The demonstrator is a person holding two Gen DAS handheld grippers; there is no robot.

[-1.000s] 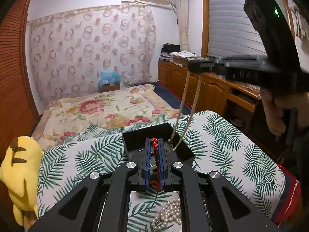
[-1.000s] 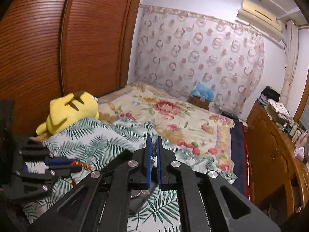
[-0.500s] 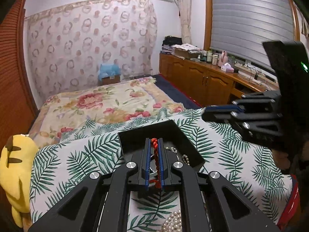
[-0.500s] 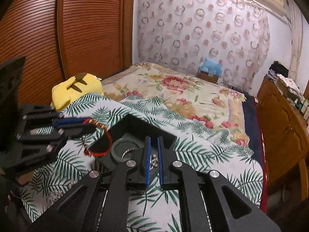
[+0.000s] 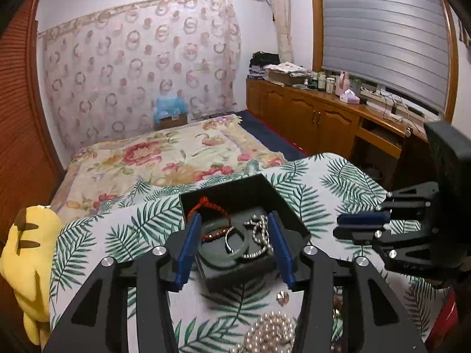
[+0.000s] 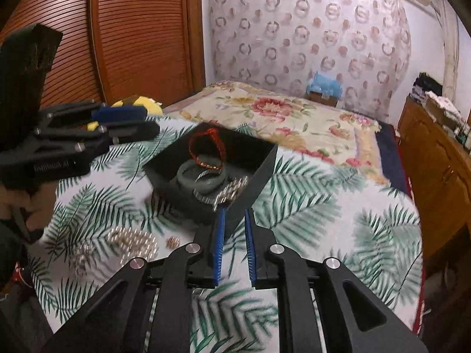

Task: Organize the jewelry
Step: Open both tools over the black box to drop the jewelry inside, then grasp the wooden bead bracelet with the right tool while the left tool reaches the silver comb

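Nearest in the left wrist view, a heap of pearl beads (image 5: 272, 334) on the palm-leaf cloth (image 5: 329, 185), with a small gold piece (image 5: 282, 297) just beyond. Left gripper (image 5: 234, 244) over the near edge of the black box (image 5: 282, 200), blue pads spread and opening further, nothing pressed between them. Inside the box: a dark green bangle (image 5: 219, 254), a red cord bracelet (image 5: 210, 210) draped against the far-left wall, a silver bead chain (image 5: 260, 235) on the right side. Right gripper (image 6: 234, 244) low before the box's near corner, jaws narrowly apart and opening, nothing clamped; blurred silver chain just past the tips, contact hard to judge. To the left, a yellow plush toy (image 5: 25, 267) at the cloth's edge. Farther off, a floral bedspread (image 5: 164, 158), then a ring-patterned curtain (image 5: 138, 67) and wooden cabinets (image 5: 309, 120) along the right wall.
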